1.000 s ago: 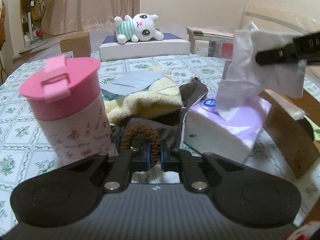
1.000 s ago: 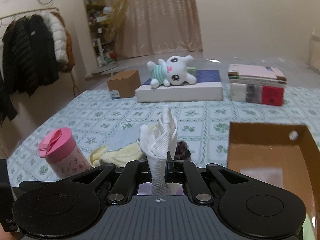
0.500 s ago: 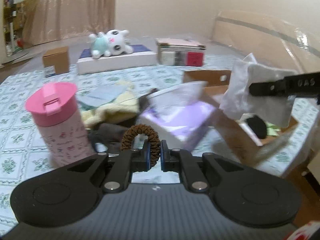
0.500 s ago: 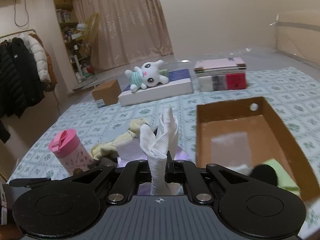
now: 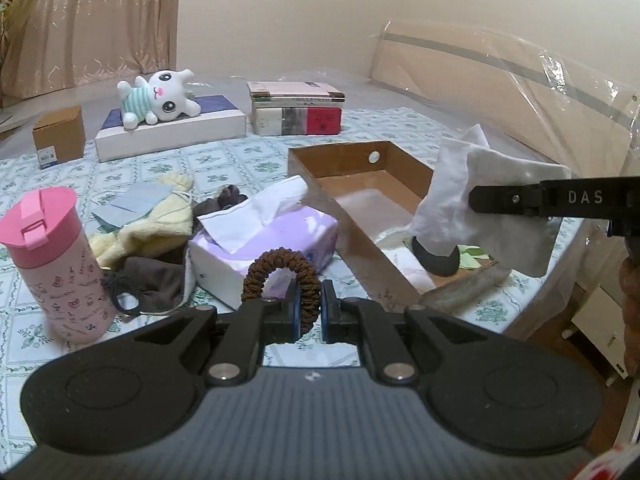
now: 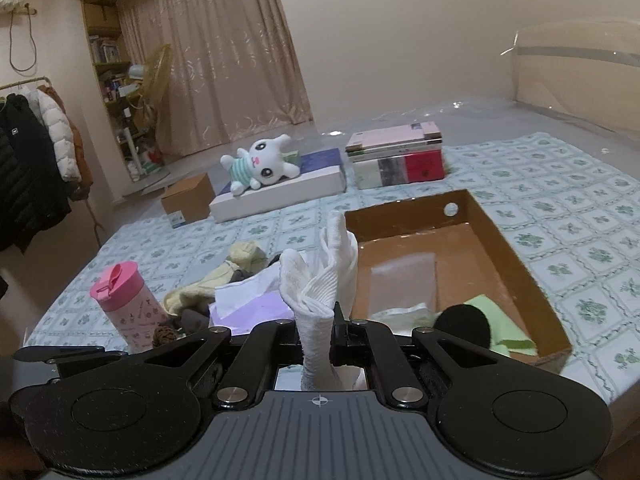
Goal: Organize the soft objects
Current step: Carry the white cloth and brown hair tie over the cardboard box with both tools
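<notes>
Room: beige walls and a long tan curtain [image 6: 224, 68] are closing in a bed spread with a pale green floral-tiled sheet [image 6: 560, 184]; dark and white coats [image 6: 36, 160] are hanging on a rack at the left of the right wrist view.

Far end of the bed: a white plush cat in a striped green shirt [image 5: 158, 96] is lying on a flat white box with a dark blue top [image 5: 172, 130], with a stack of books [image 5: 296, 108] just beside it and a small brown cardboard carton [image 5: 59, 136] on the other side.

Left gripper [image 5: 308, 312]: its jaws are squeezing together on a brown braided hair tie [image 5: 280, 276], whose loop is standing up above the fingertips.

Right gripper [image 6: 334, 334]: its jaws are clamping a white ribbed sock [image 6: 324, 280]; the sock is hanging above the near end of the box (in the left wrist view it is dangling from the black finger).

Open brown cardboard box [image 6: 516, 264]: it is sitting on the sheet, holding a round black soft item [image 6: 464, 324], a light green cloth [image 6: 500, 320] and something pale and flat that I cannot identify.

Loose pile: a purple-and-white tissue pack [image 5: 264, 252] with a tissue sticking up is lying just beside the box; a pale yellow fuzzy cloth [image 5: 148, 224], a dark brown fabric piece [image 5: 156, 284] and a grey-blue face mask [image 5: 136, 204] are heaped against it.

Pink-lidded patterned tumbler [image 5: 56, 264]: it is standing upright near the pile.
</notes>
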Motion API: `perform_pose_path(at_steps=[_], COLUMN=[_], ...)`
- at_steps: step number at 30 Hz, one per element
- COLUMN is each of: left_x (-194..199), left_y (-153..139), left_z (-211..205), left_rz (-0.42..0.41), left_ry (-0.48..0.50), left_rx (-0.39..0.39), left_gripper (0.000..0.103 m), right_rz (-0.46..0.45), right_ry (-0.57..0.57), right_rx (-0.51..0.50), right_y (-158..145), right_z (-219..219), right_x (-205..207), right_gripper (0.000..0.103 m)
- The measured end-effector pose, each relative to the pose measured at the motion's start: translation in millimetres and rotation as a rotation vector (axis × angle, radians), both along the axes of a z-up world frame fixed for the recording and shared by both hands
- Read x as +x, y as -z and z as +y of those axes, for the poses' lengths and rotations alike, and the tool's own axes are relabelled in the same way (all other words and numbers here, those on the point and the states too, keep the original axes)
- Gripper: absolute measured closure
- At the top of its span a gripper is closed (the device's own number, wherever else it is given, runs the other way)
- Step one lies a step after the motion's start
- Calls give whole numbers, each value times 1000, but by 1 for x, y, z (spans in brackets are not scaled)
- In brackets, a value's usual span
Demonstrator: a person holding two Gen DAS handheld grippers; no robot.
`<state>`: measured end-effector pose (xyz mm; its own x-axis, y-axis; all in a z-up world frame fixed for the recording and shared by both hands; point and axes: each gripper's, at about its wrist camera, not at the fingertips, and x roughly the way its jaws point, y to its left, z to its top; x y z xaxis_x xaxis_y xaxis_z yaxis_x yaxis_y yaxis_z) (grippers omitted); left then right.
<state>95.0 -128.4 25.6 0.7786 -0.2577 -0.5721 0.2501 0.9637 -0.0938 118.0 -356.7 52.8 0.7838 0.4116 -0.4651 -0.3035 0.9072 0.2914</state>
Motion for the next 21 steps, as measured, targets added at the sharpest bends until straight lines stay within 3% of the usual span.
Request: perform_pose_path(at_steps=[11, 21], left_x=[10, 45], left_y=[1, -4], left_z=[-11, -39], left_rz=[39, 52], left_ry=[32, 92], left_rx=[-49, -96], left_gripper=[95, 95], right_rz=[3, 7], right_ry=[49, 107], right_rx=[-8, -44], right_y=[1, 3], right_z=[-18, -46], right_x=[-7, 11], right_gripper=[97, 97])
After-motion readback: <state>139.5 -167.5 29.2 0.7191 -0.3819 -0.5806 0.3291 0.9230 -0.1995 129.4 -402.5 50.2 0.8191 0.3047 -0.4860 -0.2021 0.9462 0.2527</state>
